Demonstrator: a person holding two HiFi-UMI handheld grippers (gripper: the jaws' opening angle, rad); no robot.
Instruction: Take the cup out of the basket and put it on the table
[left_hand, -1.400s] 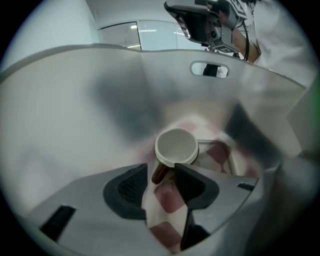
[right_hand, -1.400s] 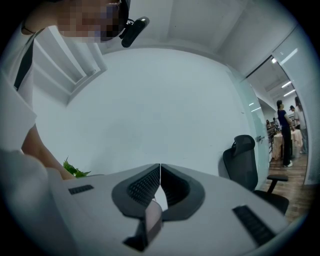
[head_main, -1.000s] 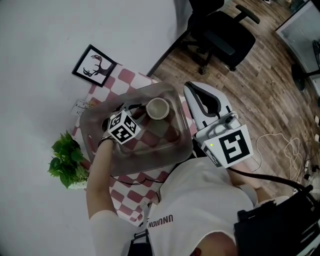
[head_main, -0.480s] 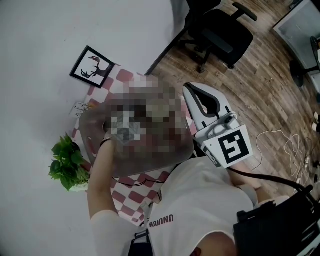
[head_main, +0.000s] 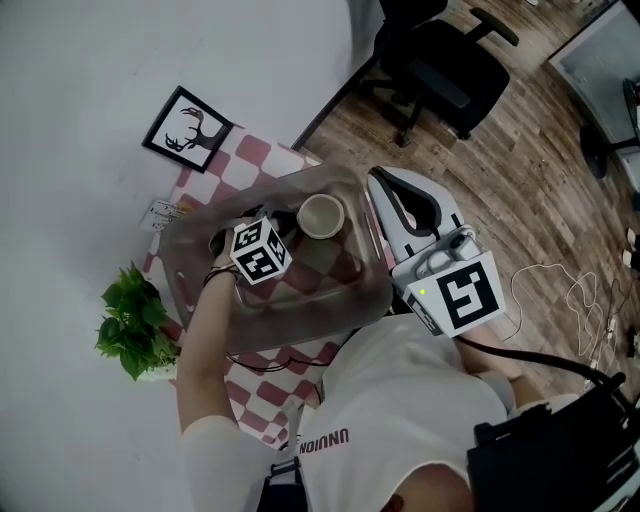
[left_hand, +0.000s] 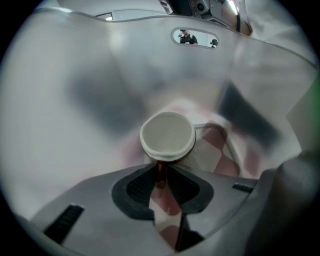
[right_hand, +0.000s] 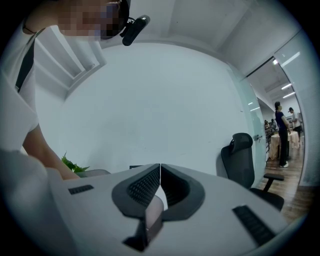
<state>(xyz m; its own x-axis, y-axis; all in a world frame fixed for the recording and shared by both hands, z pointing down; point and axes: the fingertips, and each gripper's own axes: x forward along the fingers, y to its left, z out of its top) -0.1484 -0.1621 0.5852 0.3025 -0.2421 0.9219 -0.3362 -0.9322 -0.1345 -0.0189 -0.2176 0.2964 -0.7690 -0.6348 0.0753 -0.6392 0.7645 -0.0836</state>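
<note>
you are reaching your left gripper (left_hand: 160, 174) steeply down into the translucent basket (head_main: 195, 250), since the cup (left_hand: 167, 136) is standing upright inside, at 2 o'clock from that gripper in the head view. its jaws have just been closing and are pinching a thin brown part at the cup's near side. you are holding the right gripper (right_hand: 160, 170) clenched on nothing at the basket's 3 o'clock, probably to stay clear.
</note>
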